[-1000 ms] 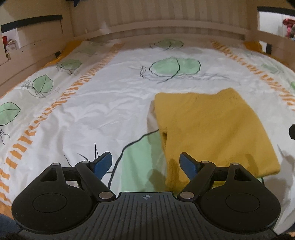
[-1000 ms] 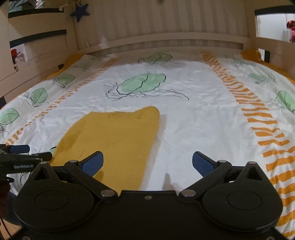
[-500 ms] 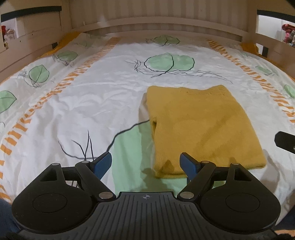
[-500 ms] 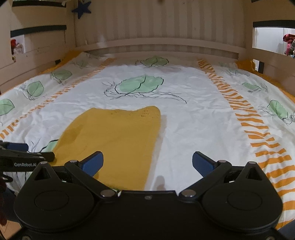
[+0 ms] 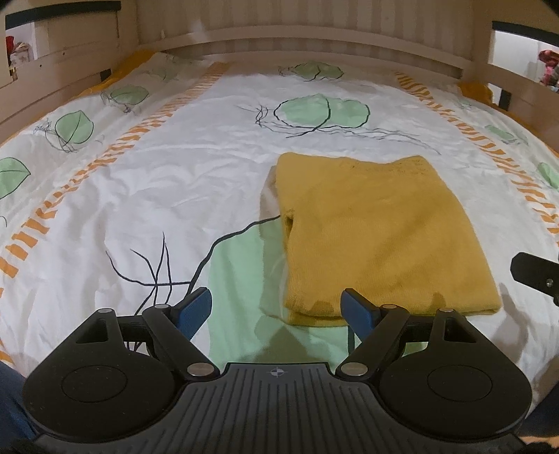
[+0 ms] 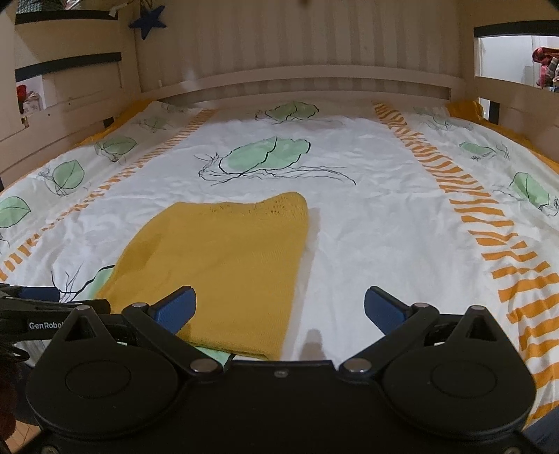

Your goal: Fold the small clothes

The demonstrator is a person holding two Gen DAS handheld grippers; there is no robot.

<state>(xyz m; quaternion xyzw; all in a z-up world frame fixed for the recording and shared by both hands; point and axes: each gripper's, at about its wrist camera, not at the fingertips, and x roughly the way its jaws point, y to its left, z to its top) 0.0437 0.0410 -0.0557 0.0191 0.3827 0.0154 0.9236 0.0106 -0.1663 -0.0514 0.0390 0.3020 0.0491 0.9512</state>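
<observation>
Bed (image 5: 174, 181) fills both views, w/ a white duvet cover printed w/ green leaves, thin black stems & orange dashed stripes down each side. Pale wood slatted headboard (image 6: 297, 52) at the far end, wood side rails L & R. Dark blue star (image 6: 148, 19) hangs at upper left of the right wrist view. Clutter beyond the rails at both edges is too small & blurred to identify.

Folded yellow knit garment (image 5: 377, 230) lies flat on the duvet, roughly mid-bed, near the front edge. Layered edges show on its left side in the left wrist view; openwork knit pattern along its far edge. In the right wrist view the garment (image 6: 216, 265) has its near edge partly hidden behind the gripper body.

Left gripper (image 5: 277, 309): blue-padded fingers spread wide, nothing between them; the near-left corner of the garment sits just ahead of the right finger, not pinched. Right gripper (image 6: 279, 305): fingers spread wide too, empty; its left finger overlaps the garment in the view, contact can't be told.

Writing: "GenRobo…" in white on the left gripper's black arm, at the left edge of the right wrist view, cut off by the gripper body. A black piece of the right gripper pokes in at the right edge of the left wrist view, mostly out of frame.
</observation>
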